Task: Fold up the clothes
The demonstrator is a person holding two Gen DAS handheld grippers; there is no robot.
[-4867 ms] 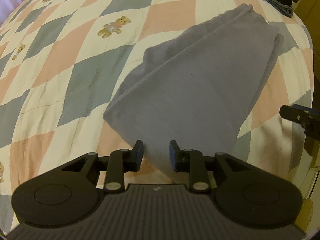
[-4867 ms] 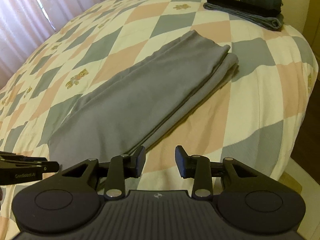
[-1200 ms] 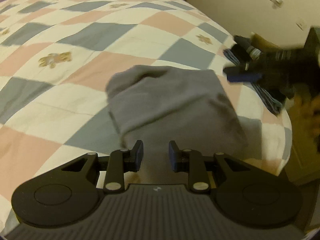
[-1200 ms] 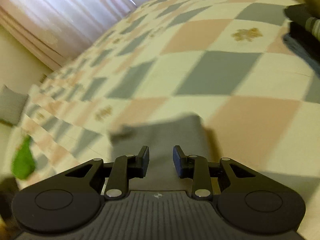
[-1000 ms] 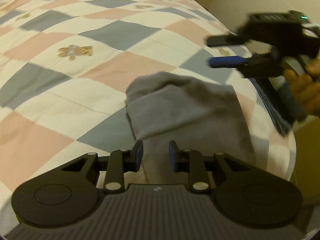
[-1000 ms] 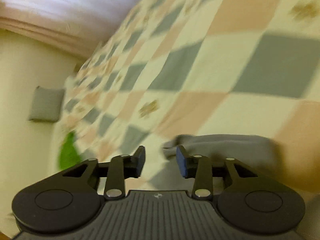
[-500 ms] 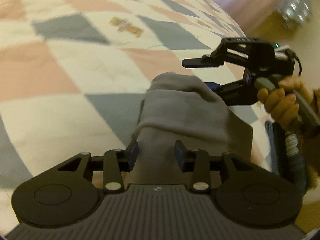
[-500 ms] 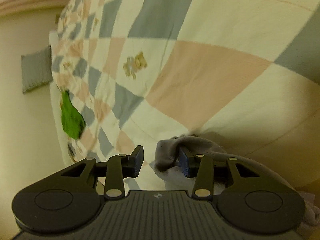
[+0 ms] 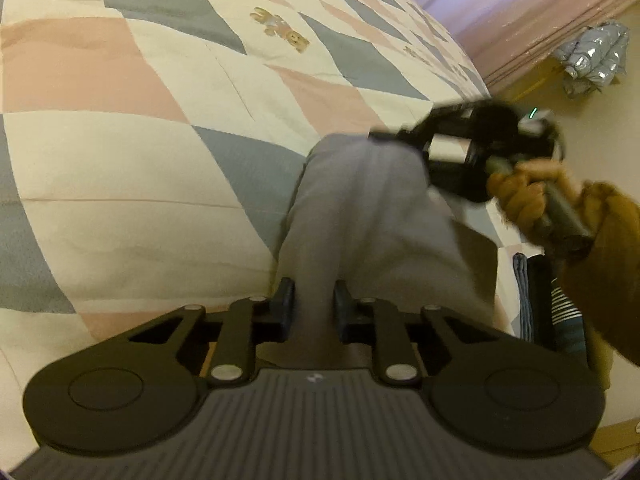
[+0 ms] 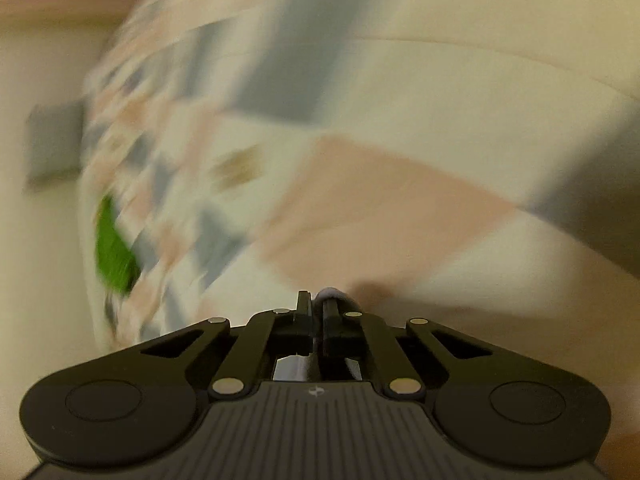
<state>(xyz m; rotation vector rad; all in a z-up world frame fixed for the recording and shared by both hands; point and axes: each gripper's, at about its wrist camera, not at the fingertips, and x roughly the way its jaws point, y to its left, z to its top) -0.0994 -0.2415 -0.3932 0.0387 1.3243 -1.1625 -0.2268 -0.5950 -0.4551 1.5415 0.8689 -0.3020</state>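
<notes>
A folded grey garment (image 9: 372,216) lies on the checked quilt (image 9: 120,128) near the bed's right edge. My left gripper (image 9: 314,304) has its jaws shut on the near edge of the garment, with a fold of cloth running between them. My right gripper (image 9: 384,136) reaches in from the right at the garment's far end, blurred by motion. In the right wrist view the right gripper (image 10: 316,300) is shut on a small bit of grey cloth (image 10: 334,294) at its fingertips.
A stack of folded clothes (image 9: 552,312), dark, blue and striped, sits at the bed's right edge under my right arm. A green item (image 10: 114,252) lies far across the quilt. Curtains (image 9: 500,8) and a silver jacket (image 9: 596,56) are beyond the bed.
The garment went from a long strip to a short folded bundle. Both grippers have closed on its ends: the left on the near edge, the right on the far end. The right view is now blurred.
</notes>
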